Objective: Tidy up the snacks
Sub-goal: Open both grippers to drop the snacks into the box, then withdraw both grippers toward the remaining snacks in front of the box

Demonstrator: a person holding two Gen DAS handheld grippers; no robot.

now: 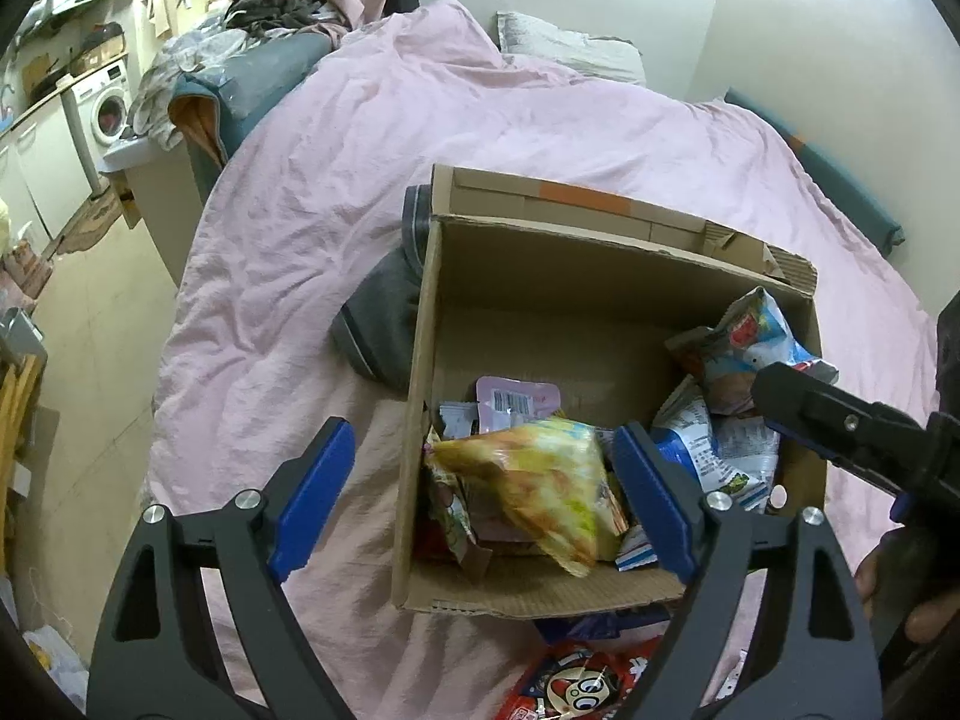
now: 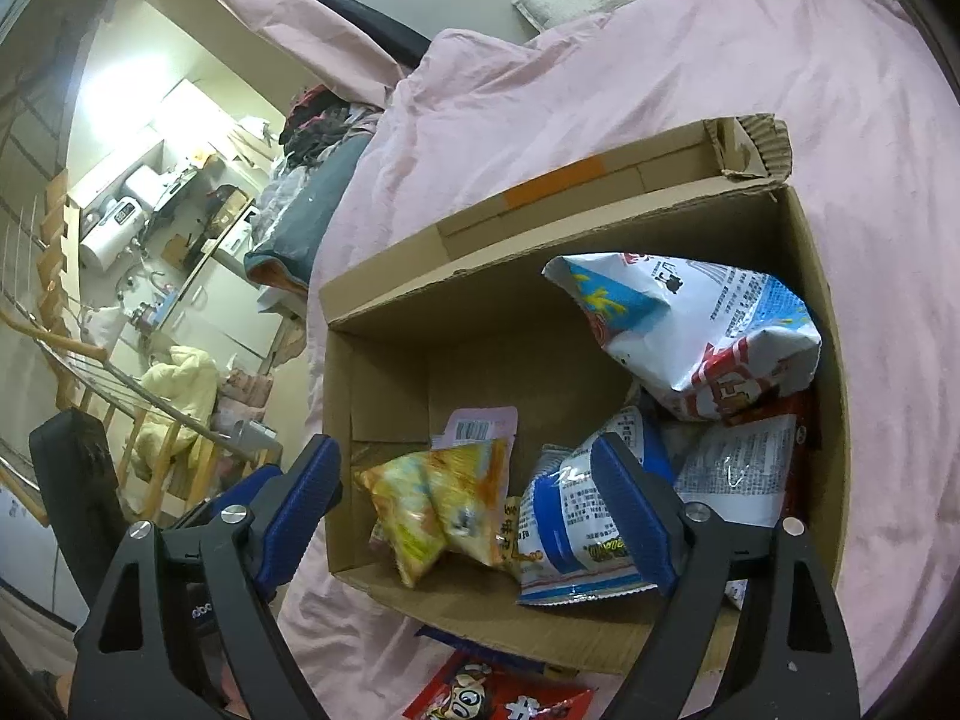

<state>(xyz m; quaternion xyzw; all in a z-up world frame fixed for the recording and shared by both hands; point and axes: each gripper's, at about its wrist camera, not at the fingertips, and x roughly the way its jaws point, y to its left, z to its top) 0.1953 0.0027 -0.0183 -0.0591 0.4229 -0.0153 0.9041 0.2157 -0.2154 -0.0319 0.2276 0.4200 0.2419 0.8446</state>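
From the left wrist view, our left tool point(image 1: 483, 480) hangs released, jaws spread wide, over the near-left corner of the cardboard box point(image 1: 600, 276) that sits on the pink-covered bed point(image 1: 420, 120). The yellow snack bag point(image 1: 534, 480) lies inside the box between the jaws, but the pads do not press on it; it looks just dropped and slightly blurred. Our right tool point(image 1: 780, 396) reaches in from the right of the box, near the white and blue bag point(image 1: 744, 348) leaning on the box's right wall. A red packet point(image 1: 576, 684) lies on the bed just in front of the box, not yet packed.

From the right wrist view, our right tool point(image 2: 474, 498) is also released, jaws wide over the box's near edge, with the blue-striped bag point(image 2: 570, 528) under it and ungripped. The yellow bag rests at the box's near-left, a pink pouch point(image 2: 480, 426) behind it.

To do this step well, we judge we should lift both tools straight clear of the box without snagging bags, then take the red packet by its flat edge and lay it in the bare far-left floor of the box.
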